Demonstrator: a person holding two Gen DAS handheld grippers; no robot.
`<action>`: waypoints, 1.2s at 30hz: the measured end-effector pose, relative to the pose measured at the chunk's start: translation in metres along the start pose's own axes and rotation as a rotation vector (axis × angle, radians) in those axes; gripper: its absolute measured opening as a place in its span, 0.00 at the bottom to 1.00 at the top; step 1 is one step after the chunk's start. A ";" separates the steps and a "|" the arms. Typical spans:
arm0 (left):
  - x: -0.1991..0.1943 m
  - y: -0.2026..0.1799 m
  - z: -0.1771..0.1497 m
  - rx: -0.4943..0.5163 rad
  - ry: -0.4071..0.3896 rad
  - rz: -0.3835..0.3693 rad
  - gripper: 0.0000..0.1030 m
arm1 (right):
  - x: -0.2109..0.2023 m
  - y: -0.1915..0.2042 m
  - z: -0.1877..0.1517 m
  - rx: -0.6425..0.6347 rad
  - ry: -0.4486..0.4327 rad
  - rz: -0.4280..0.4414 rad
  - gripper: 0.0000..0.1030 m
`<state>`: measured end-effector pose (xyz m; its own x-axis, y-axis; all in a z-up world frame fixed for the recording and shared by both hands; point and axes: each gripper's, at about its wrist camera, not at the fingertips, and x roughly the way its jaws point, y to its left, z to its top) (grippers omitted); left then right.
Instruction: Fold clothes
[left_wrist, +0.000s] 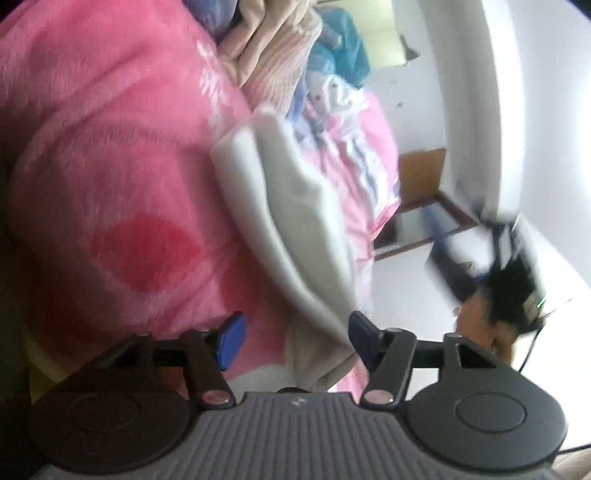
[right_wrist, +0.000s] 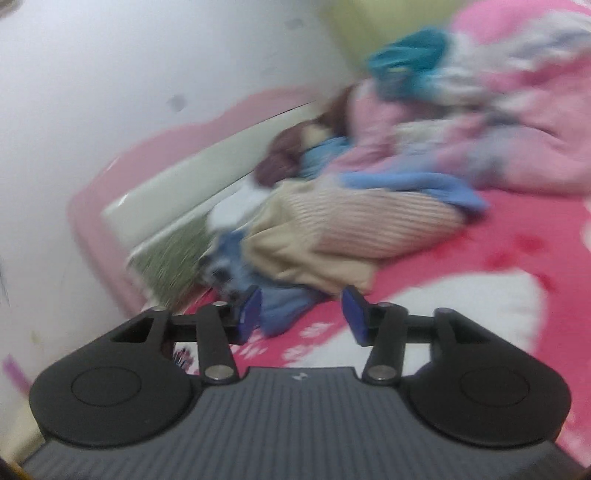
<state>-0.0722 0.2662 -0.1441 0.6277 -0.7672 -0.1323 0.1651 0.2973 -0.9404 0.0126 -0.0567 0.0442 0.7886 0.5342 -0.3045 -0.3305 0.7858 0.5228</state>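
Both views are smearing with motion blur, so fine detail is getting lost. The left gripper (left_wrist: 295, 339) is hanging over the pink blanket (left_wrist: 110, 147) with its jaws standing wide apart and nothing between them; a whitish cloth (left_wrist: 280, 206) is lying in a long rumpled strip just ahead of it, running toward the bed's edge. The right gripper (right_wrist: 301, 314) is likewise spread and gripping nothing, pointing at a heap of clothes (right_wrist: 351, 206) bunched against the headboard (right_wrist: 166, 192): a ribbed beige piece (right_wrist: 354, 225) is sitting on top, blue cloth (right_wrist: 280, 302) is spilling out just beyond the fingertips, and pink and teal pieces are tangling behind. No neat folded stack is showing anywhere in either view. Judging by that crumpled heap, plenty of folding is looking left to do.
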 end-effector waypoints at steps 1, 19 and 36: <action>-0.002 0.000 0.002 -0.001 -0.012 -0.011 0.66 | -0.009 -0.010 -0.012 0.051 0.010 -0.012 0.56; 0.017 -0.012 0.048 -0.081 -0.117 0.022 0.89 | -0.061 0.008 -0.160 -0.246 0.111 -0.201 0.79; 0.105 -0.089 0.090 -0.041 -0.061 0.235 0.19 | -0.047 -0.006 -0.110 -0.819 0.062 -0.573 0.17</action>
<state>0.0475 0.2106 -0.0461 0.6899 -0.6439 -0.3307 -0.0207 0.4391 -0.8982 -0.0795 -0.0525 -0.0323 0.9200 0.0043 -0.3919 -0.1823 0.8899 -0.4181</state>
